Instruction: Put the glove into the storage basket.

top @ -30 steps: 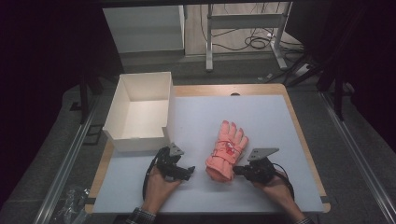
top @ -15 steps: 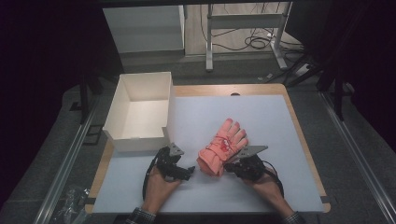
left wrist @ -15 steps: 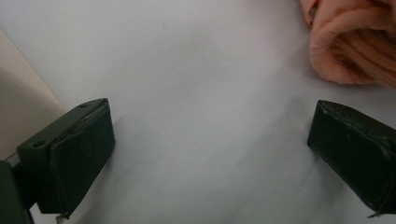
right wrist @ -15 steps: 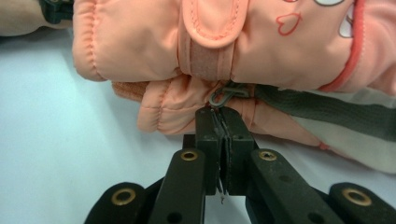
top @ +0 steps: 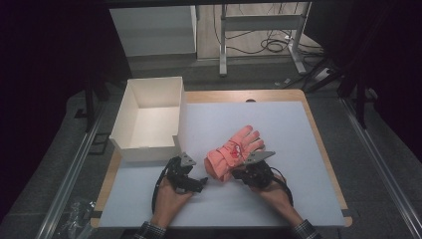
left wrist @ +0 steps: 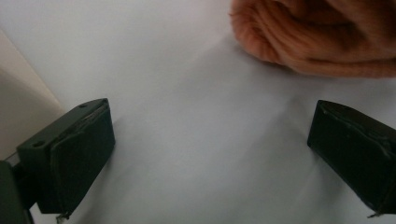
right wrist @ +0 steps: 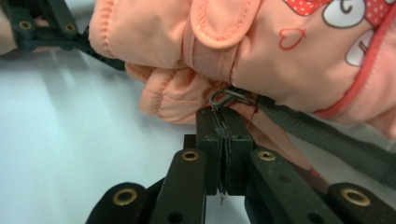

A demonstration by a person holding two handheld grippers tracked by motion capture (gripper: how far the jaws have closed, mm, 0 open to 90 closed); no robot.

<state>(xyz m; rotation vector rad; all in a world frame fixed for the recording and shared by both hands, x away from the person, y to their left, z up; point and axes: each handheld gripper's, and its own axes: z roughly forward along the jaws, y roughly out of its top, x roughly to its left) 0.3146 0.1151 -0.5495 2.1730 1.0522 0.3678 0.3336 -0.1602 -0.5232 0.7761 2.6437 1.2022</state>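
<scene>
Left of the glove (top: 232, 152), the box (top: 149, 119) sits open-topped on the table (top: 298, 199); nearer the glove, the left gripper (top: 191, 183) rests with jaws wide and nothing between them; the glove lies just beyond; on the glove's right, the right gripper (right wrist: 224, 140) has its jaws pinched tight on a thin bit of cuff by the metal hook (right wrist: 227, 96); padded, soft and light, it looks floppy, so it'll likely sag; the bunched cuff seems the surer hold.

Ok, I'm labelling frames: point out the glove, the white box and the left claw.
glove (top: 233, 153), high view, on its back.
white box (top: 149, 148), high view, near wall.
left claw (left wrist: 205, 154), left gripper view, midway between its open jaws.
</scene>
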